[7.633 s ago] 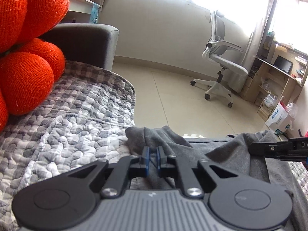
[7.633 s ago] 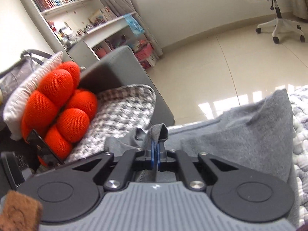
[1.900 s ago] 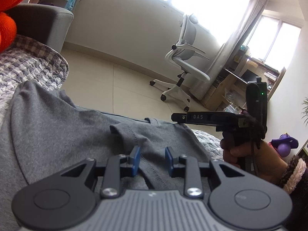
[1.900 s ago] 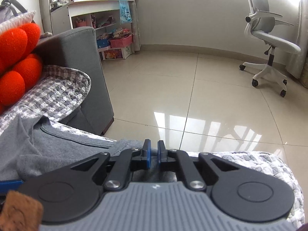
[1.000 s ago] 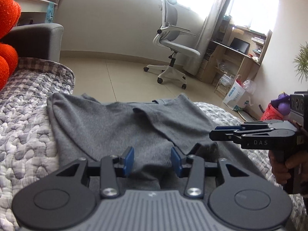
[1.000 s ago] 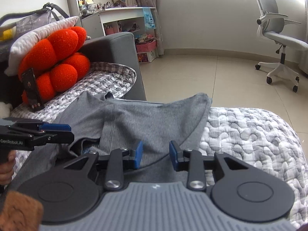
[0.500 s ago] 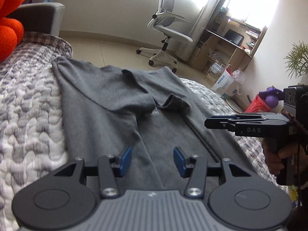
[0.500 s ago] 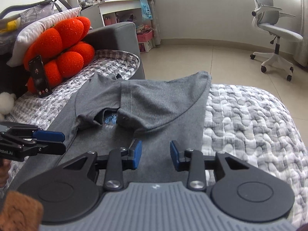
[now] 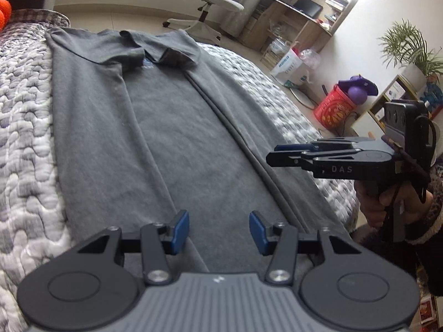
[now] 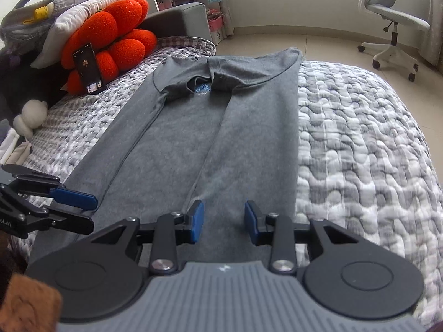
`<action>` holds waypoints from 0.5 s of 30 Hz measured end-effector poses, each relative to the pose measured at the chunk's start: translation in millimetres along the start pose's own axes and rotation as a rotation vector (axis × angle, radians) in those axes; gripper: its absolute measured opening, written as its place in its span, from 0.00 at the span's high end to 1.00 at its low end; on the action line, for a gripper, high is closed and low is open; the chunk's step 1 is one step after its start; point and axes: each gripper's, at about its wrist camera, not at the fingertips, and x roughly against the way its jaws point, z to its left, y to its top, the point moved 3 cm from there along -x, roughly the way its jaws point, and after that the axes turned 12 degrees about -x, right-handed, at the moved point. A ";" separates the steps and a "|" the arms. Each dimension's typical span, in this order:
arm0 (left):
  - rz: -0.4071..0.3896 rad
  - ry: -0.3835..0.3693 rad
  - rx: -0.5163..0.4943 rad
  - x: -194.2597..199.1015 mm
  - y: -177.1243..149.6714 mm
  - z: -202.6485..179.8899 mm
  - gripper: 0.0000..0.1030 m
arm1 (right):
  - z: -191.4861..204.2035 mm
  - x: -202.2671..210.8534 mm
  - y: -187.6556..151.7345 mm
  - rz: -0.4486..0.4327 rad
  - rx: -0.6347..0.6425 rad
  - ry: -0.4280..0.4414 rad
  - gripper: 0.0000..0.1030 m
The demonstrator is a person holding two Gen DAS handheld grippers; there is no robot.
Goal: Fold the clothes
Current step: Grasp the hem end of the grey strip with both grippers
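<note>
A grey T-shirt (image 9: 177,127) (image 10: 210,138) lies flat on the quilted bed, both long sides folded inward into a narrow strip and the sleeves tucked across the far collar end. My left gripper (image 9: 218,229) hovers open over the near end of the shirt, nothing between its blue pads. My right gripper (image 10: 223,221) hangs open over the shirt's near right part, also empty. Each gripper shows in the other's view: the right gripper (image 9: 288,152) held by a hand at right, the left gripper (image 10: 74,207) at the left edge.
The grey-white quilt (image 10: 360,152) covers the bed on both sides of the shirt. An orange cushion (image 10: 110,41) with a phone (image 10: 88,69) leaning on it sits at the far left. A white office chair (image 10: 393,27) stands on the tiled floor beyond the bed; a red bucket (image 9: 335,108) stands at its right.
Both grippers have drawn back along the shirt toward its near end, so the collar end now lies farther off. Both stay open and empty; the shirt has not moved.
</note>
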 end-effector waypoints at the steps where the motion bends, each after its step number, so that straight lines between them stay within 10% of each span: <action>1: 0.026 -0.007 -0.003 -1.0 -3.8 -5.7 0.52 | 0.6 4.2 -5.2 0.006 -0.001 0.004 0.64; 15: 0.217 -0.099 0.004 7.5 -57.6 -66.9 0.50 | 19.0 52.5 -75.9 0.123 0.016 0.062 0.64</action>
